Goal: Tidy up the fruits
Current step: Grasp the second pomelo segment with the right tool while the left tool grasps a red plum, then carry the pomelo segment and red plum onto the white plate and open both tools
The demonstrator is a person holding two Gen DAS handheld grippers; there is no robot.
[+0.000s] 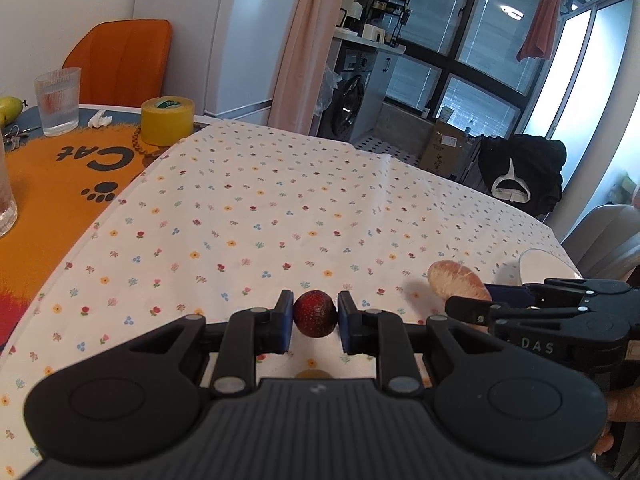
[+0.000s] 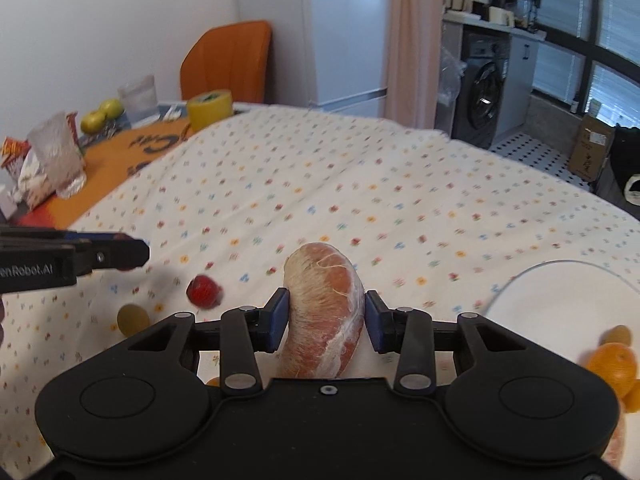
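Observation:
My left gripper (image 1: 315, 312) is shut on a dark red strawberry (image 1: 315, 320), just above the flowered tablecloth (image 1: 280, 208). My right gripper (image 2: 325, 312) is shut on a peeled pink grapefruit segment (image 2: 320, 280), which stands upright between the blue pads. In the left wrist view the right gripper (image 1: 472, 300) and its grapefruit segment (image 1: 456, 280) are close on the right. The left gripper (image 2: 136, 254) enters the right wrist view from the left. A second strawberry (image 2: 204, 291) and a green grape (image 2: 132, 319) lie on the cloth. The glass plate (image 2: 552, 292) at the right holds orange pieces (image 2: 614, 364).
At the far left lies an orange cat mat (image 1: 52, 184) with a yellow tape roll (image 1: 167, 120), a ribbed glass (image 1: 58, 102), a second glass (image 2: 60, 160), keys and yellow-green pears (image 2: 102, 114). An orange chair (image 1: 120, 60) stands behind. The table edge runs along the far right.

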